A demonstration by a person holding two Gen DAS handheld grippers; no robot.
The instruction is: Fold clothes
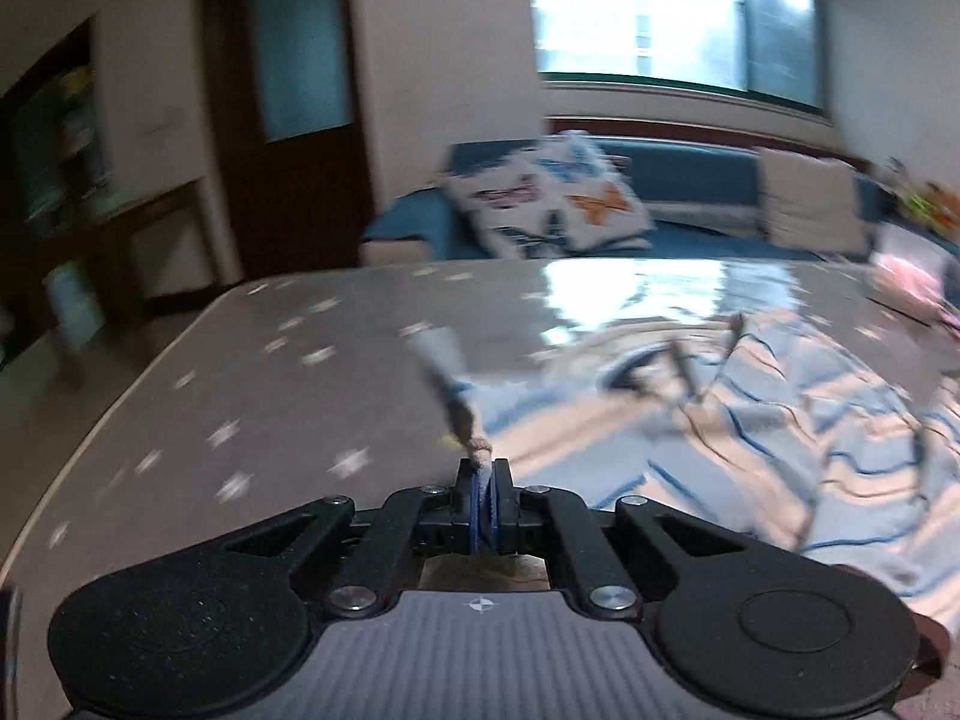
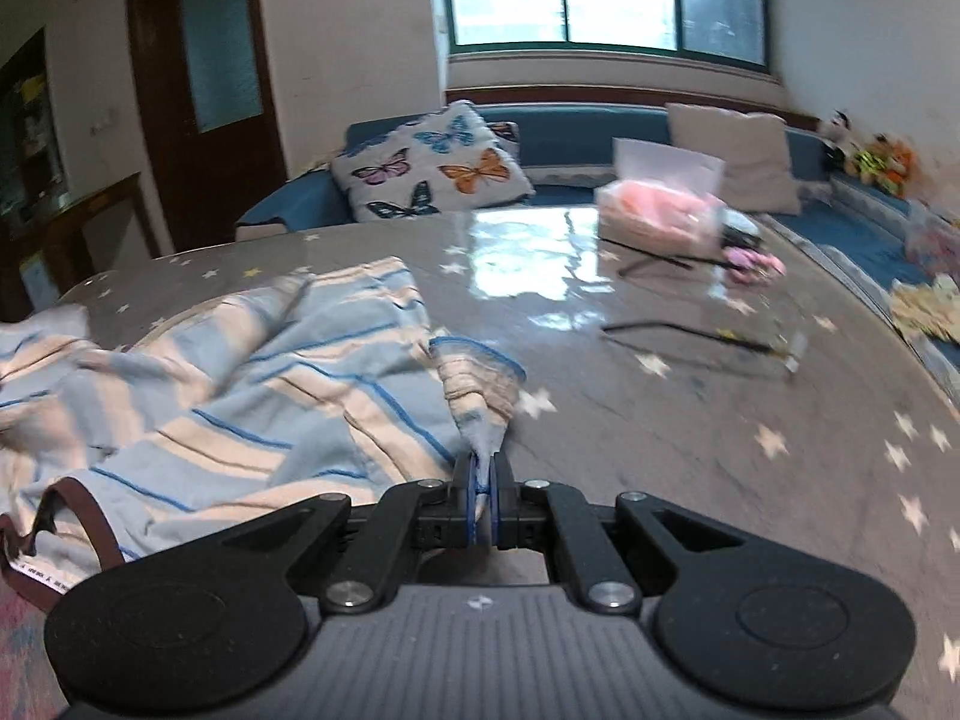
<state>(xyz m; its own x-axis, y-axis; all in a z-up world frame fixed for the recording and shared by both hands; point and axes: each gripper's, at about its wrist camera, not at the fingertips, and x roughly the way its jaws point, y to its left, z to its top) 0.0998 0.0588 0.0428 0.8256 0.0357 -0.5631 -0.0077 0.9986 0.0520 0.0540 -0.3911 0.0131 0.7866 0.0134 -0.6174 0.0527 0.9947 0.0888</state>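
A blue, cream and white striped garment (image 2: 240,372) lies crumpled on a grey star-patterned table (image 2: 690,420). My right gripper (image 2: 482,489) is shut on a bunched edge of the striped garment, at its right side. In the left wrist view the same garment (image 1: 750,420) spreads to the right. My left gripper (image 1: 482,483) is shut on a thin bunched corner of it, which stretches up and away from the jaws. A dark brown trimmed opening with a label (image 2: 72,516) shows at the garment's near left.
A clear box with pink contents (image 2: 660,204) and thin black sticks (image 2: 684,333) lie on the far right of the table. A blue sofa with a butterfly cushion (image 2: 429,165) stands behind the table. The table's left edge (image 1: 120,396) curves beside a dark door.
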